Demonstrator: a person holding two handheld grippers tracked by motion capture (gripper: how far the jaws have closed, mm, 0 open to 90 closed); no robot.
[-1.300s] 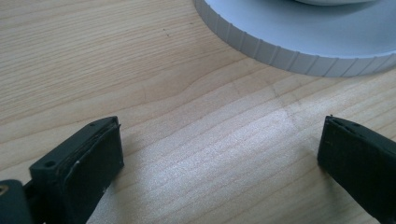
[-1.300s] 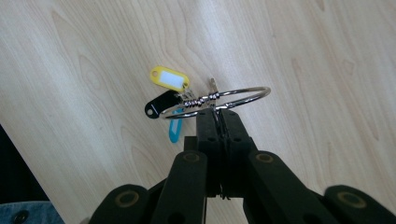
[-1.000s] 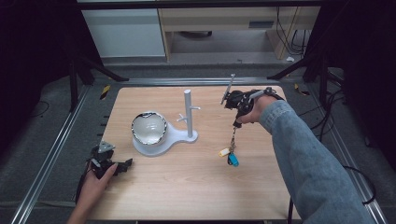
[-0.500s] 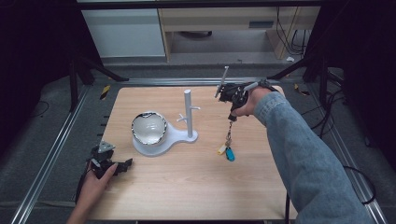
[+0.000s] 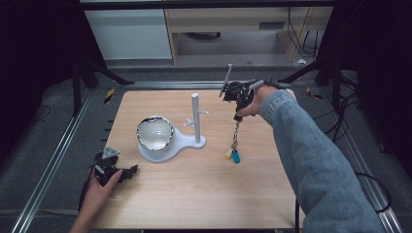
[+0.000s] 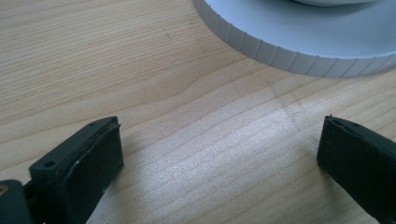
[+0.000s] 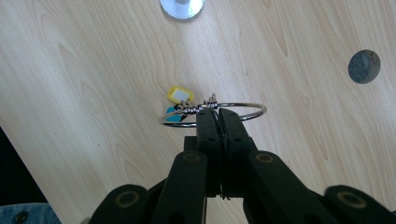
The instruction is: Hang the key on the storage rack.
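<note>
My right gripper (image 5: 237, 115) is shut on a metal key ring (image 7: 243, 108), held above the right half of the wooden table (image 5: 204, 194). A short chain hangs from the ring with a yellow tag (image 7: 180, 94) and a blue tag (image 5: 236, 157) at its end, low over the wood. A white stand (image 5: 196, 119) with a post and short pegs rises just left of the ring. Its base carries a shiny bowl (image 5: 155, 133). My left gripper (image 5: 118, 173) rests at the table's front left corner, open, with bare wood between its pads (image 6: 95, 161).
The ribbed rim of the stand's base (image 6: 299, 53) lies just ahead of the left gripper. A small grey disc (image 7: 364, 66) is set in the tabletop near the right gripper. Metal rails (image 5: 58, 160) frame the table. A cabinet (image 5: 131, 34) stands behind.
The right hand has risen and drifted left toward the stand's post, carrying the key ring; the hanging tags followed. The left gripper has stayed put.
</note>
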